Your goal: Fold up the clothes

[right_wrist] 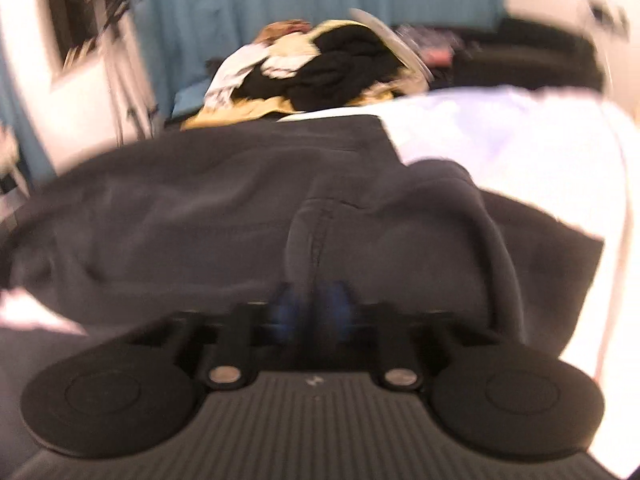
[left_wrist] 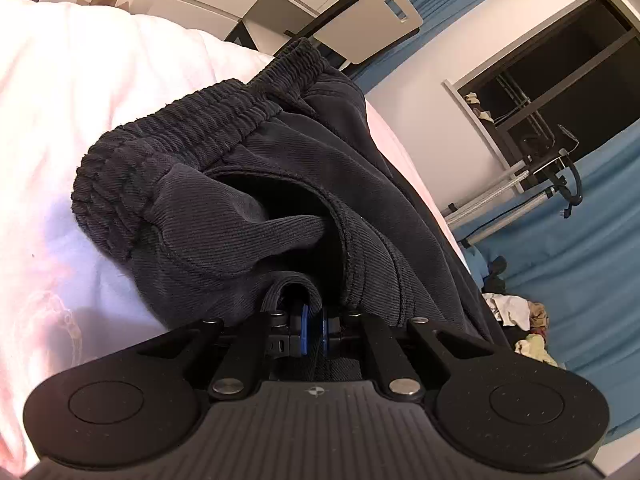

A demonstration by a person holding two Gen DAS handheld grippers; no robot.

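A pair of dark grey sweatpants (left_wrist: pixel 248 184) lies on a white sheet (left_wrist: pixel 80 120). In the left wrist view its ribbed elastic waistband (left_wrist: pixel 208 120) is bunched toward the far left. My left gripper (left_wrist: pixel 314 330) is shut on a fold of the pants near the pocket opening. In the blurred right wrist view the pants (right_wrist: pixel 200 220) spread flat across the sheet (right_wrist: pixel 500 132). My right gripper (right_wrist: pixel 310 312) is shut on a fold of the same pants along a seam.
A pile of mixed clothes (right_wrist: pixel 320 68) lies beyond the pants; it also shows in the left wrist view (left_wrist: pixel 520 320). Blue curtains (right_wrist: pixel 280 8) hang behind. A dark window (left_wrist: pixel 560 80) and a chair back (left_wrist: pixel 372 20) stand at the far side.
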